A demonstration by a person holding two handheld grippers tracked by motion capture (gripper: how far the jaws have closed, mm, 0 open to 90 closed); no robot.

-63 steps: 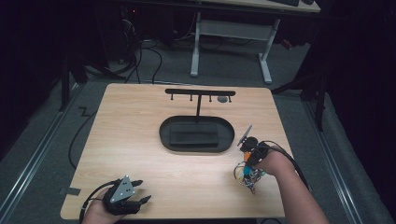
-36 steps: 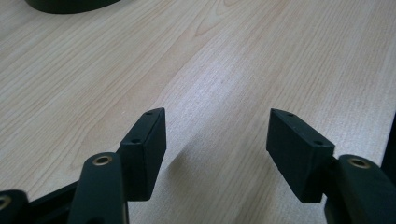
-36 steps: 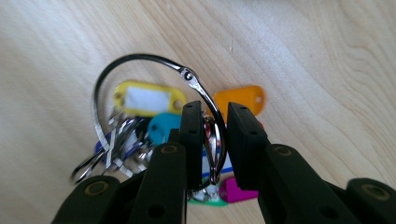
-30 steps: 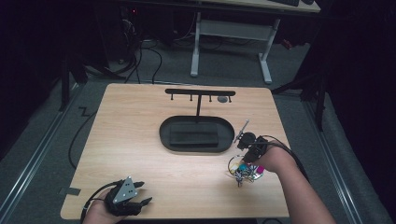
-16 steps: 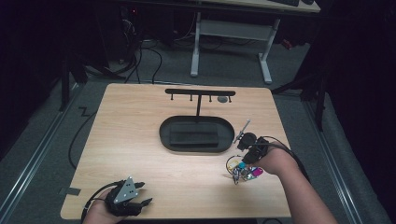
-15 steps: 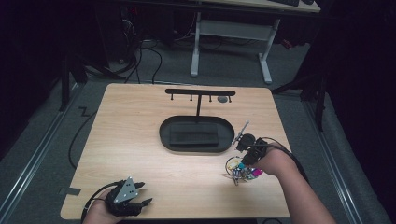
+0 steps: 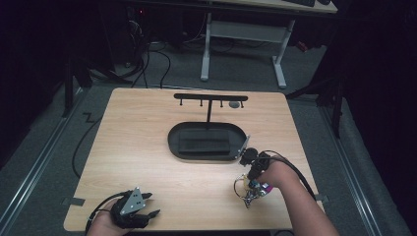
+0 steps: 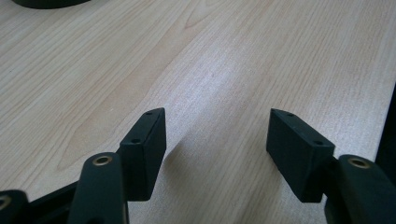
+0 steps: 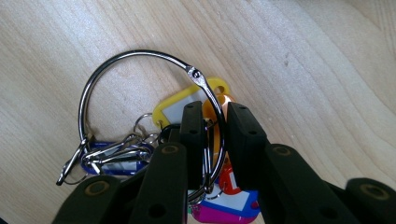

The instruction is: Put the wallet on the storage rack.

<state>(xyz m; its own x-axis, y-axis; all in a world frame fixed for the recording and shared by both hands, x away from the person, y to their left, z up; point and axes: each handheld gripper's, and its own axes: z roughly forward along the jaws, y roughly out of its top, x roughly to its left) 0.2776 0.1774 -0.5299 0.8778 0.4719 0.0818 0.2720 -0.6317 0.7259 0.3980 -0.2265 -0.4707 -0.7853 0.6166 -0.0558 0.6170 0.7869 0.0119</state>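
Note:
A large metal key ring (image 9: 140, 60) carries yellow (image 9: 175, 105), blue, orange and pink tags plus small clips. My right gripper (image 9: 215, 116) is shut on the ring's right side, holding the bunch just over the wood. In the high view the key bunch (image 7: 249, 189) hangs at the front right of the table under my right gripper (image 7: 252, 164). My left gripper (image 7: 134, 210) rests at the front left edge; its jaws stand wide open over bare wood, with nothing between the fingertips (image 8: 152, 135). A black stand with a hook bar (image 7: 210, 98) rises behind the oval base (image 7: 206, 141).
The oval black tray base sits mid-table, just left of my right hand. A small grey object (image 7: 235, 104) lies near the bar's right end. Cables trail on the floor at left, and a white desk frame (image 7: 243, 34) stands beyond the table.
My right gripper has carried the key bunch a short way left and toward the tray's right end. The left gripper has stayed put.

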